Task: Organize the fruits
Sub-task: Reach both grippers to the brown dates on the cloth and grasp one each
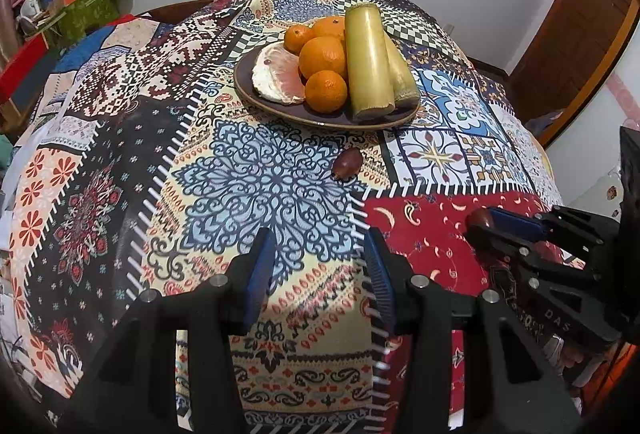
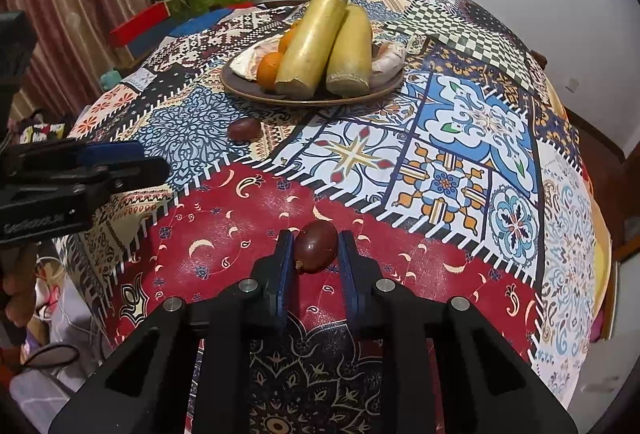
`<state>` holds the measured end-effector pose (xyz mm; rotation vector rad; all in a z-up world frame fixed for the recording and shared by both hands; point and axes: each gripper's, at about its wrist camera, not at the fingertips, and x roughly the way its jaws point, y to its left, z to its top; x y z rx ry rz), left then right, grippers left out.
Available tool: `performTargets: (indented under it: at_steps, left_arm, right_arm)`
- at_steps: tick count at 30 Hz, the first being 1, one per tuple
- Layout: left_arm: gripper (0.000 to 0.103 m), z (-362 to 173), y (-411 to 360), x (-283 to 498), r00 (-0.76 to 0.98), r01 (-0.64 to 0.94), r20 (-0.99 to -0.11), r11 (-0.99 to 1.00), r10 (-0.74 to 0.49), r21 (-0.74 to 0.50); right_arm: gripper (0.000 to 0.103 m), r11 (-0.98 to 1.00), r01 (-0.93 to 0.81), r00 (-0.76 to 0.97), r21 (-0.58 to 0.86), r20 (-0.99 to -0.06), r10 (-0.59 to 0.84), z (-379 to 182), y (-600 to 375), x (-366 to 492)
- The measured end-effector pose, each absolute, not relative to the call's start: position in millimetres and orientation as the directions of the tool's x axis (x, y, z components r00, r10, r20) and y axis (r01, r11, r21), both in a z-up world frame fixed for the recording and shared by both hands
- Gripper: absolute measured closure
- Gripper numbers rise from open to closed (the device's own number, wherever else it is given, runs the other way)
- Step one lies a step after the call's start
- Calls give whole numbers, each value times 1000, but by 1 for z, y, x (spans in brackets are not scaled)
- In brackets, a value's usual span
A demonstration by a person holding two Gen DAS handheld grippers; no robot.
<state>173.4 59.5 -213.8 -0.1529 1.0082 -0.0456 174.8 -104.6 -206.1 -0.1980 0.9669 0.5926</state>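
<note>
A dark red oval fruit (image 2: 316, 246) lies on the red patch of the patterned tablecloth (image 2: 460, 137), and my right gripper (image 2: 316, 236) is shut on it, both blue pads against its sides. The left wrist view shows the same fruit (image 1: 477, 218) at that gripper's tips (image 1: 494, 224). A second dark red fruit (image 1: 347, 162) rests loose on the cloth in front of the brown plate (image 1: 276, 107). My left gripper (image 1: 319, 238) hovers open over the blue floral patch, short of that fruit, with nothing between its fingers.
The plate holds several oranges (image 1: 323, 55), two thick yellow stalk pieces (image 1: 368, 57) and a peeled pomelo piece (image 1: 276, 73). Boxes and clutter (image 1: 76, 5) are stacked past the table's far left. A wooden door (image 1: 592, 33) stands at the right.
</note>
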Motion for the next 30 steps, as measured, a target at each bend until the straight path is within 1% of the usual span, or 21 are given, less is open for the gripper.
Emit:
performTargets:
  at_steps: [12, 16, 25, 27, 28, 29, 30]
  left_arm:
    - [57, -220, 53, 213, 526, -6, -839, 986, -139, -167]
    - [66, -225, 46, 228, 519, 20, -843, 988, -142, -153]
    - [71, -239, 38, 247, 501, 35, -856, 991, -127, -127]
    - [74, -240, 36, 248, 504, 38, -855, 992, -121, -118]
    - [79, -240, 36, 248, 506, 38, -854, 992, -120, -117]
    - [81, -240, 36, 248, 506, 40, -854, 992, -123, -119]
    - [81, -240, 36, 247, 507, 41, -853, 992, -125, -121]
  right_arm:
    - [83, 841, -532, 478, 99, -784, 395, -185, -118, 193]
    - [83, 846, -523, 481, 107, -782, 396, -186, -121, 200]
    - [83, 847, -517, 475, 123, -782, 404, -190, -124, 213]
    - [83, 848, -513, 474, 133, -780, 409, -191, -125, 216]
    - [83, 849, -511, 473, 135, -780, 409, -192, -125, 217]
    - [83, 849, -511, 472, 137, -780, 410, -193, -125, 218]
    - [83, 848, -511, 471, 139, -781, 411, -193, -125, 219]
